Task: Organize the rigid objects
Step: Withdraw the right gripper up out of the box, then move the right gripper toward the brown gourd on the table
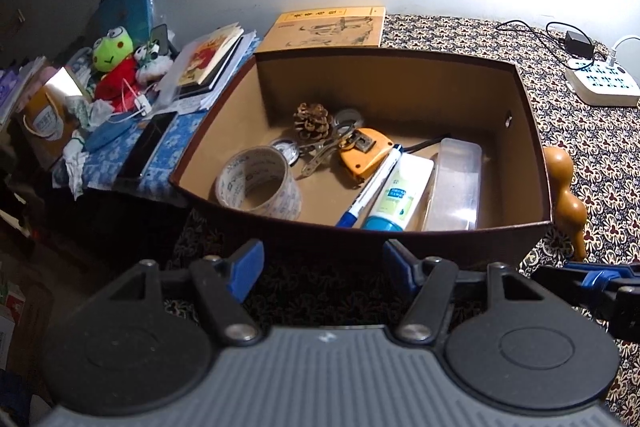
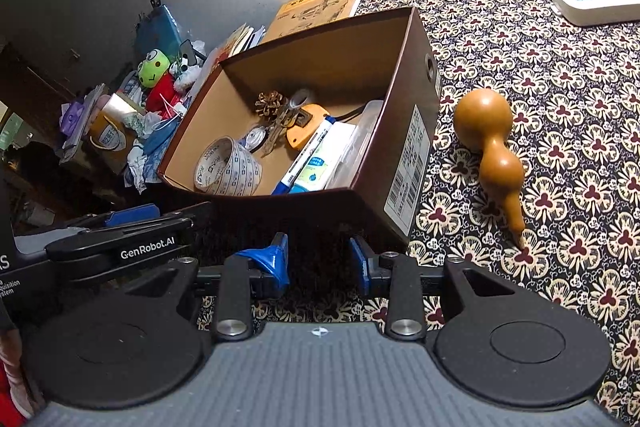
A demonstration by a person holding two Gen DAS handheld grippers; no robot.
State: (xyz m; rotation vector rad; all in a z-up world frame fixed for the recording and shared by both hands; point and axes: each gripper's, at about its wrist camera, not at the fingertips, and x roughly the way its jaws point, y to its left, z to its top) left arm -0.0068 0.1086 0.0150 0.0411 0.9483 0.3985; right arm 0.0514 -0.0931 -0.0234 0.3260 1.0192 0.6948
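Both grippers hover level just short of the box (image 1: 440, 239), left gripper (image 1: 322, 273) wide and empty, right gripper (image 2: 318, 261) narrower, gourd (image 2: 494, 147) at its 1 o'clock.

tape roll (image 1: 258, 183), pen (image 1: 370, 187) and tube (image 1: 400, 197) lie in the box (image 1: 400, 75) (gourd (image 2: 490, 143) just right, outside).

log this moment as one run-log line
left gripper: open, empty | right gripper: open, empty | gourd: on cloth, right of box | tape roll: in box
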